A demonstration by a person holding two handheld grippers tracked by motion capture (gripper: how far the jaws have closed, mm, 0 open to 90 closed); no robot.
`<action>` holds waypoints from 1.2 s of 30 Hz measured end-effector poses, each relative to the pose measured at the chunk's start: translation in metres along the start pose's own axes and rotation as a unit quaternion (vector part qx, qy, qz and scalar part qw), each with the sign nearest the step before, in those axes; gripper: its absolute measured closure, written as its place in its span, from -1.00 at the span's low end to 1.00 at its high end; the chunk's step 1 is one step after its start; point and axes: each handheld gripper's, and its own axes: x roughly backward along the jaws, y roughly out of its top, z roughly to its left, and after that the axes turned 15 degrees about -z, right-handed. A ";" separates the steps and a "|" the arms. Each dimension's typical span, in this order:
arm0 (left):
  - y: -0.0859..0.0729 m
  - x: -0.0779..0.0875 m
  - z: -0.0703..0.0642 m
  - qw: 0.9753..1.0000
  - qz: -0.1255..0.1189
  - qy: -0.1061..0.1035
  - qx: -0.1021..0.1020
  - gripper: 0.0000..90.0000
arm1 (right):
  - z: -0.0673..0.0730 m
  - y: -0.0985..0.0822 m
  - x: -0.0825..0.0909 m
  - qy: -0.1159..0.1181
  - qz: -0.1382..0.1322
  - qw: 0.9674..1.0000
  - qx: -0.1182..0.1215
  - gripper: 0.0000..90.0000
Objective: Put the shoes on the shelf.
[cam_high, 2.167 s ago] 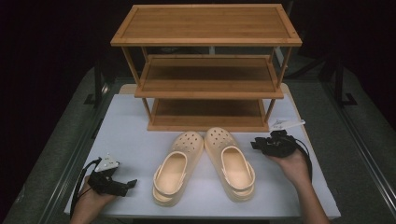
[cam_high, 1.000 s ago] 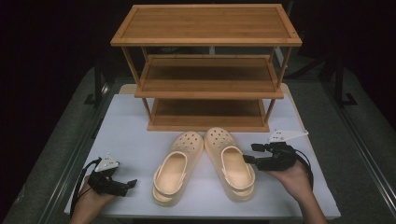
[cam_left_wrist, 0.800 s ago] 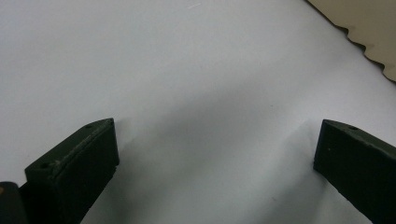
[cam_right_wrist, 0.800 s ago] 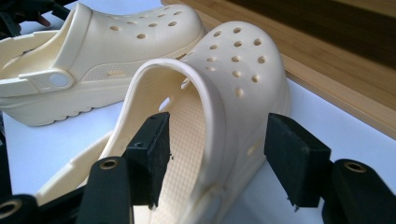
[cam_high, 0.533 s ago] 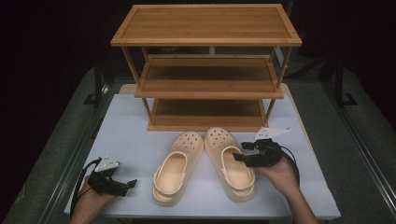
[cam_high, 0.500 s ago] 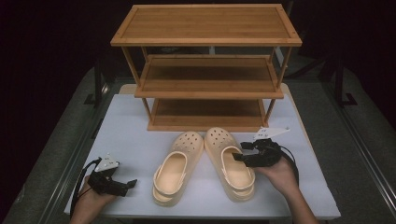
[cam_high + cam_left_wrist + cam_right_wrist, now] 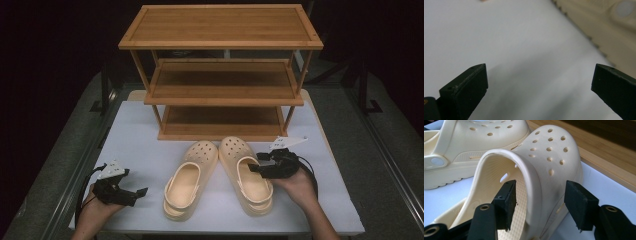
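Two cream clogs lie side by side on the white table, toes toward the rack: the left clog (image 7: 187,180) and the right clog (image 7: 236,150). My right gripper (image 7: 255,165) is at the right clog's outer side. In the right gripper view, this gripper (image 7: 540,195) straddles the clog's side wall (image 7: 544,170), one jaw inside the opening and one outside. A small gap remains at the inner pad, so it stands open. My left gripper (image 7: 137,195) rests low at the table's front left, open and holding nothing (image 7: 539,80). The left clog's sole (image 7: 604,30) lies just beyond it.
A three-tier wooden shoe rack (image 7: 220,85) stands at the back of the white table top (image 7: 140,130), its shelves bare. Dark floor surrounds the table, and a grey ledge (image 7: 75,150) runs along its left side.
My right gripper has moved left from beside the right clog onto its side wall, and its jaws now straddle the wall. The left gripper and both clogs have stayed in place.
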 end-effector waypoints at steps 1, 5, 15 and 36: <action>0.004 0.000 -0.002 1.000 -0.006 -0.007 0.001 -1.00 | 0.000 0.000 0.000 0.000 0.001 1.000 0.000 -0.06; 0.023 -0.002 -0.013 0.999 -0.025 -0.044 -0.006 -0.80 | -0.001 -0.001 -0.001 0.000 0.003 1.000 0.001 -0.06; 0.056 -0.036 -0.039 0.994 -0.025 -0.096 -0.043 -0.68 | 0.000 0.000 -0.002 -0.001 0.004 1.000 0.001 -0.06; 0.069 -0.084 -0.053 0.992 -0.015 -0.097 -0.085 0.35 | -0.002 0.000 0.000 -0.007 0.002 1.000 0.003 0.27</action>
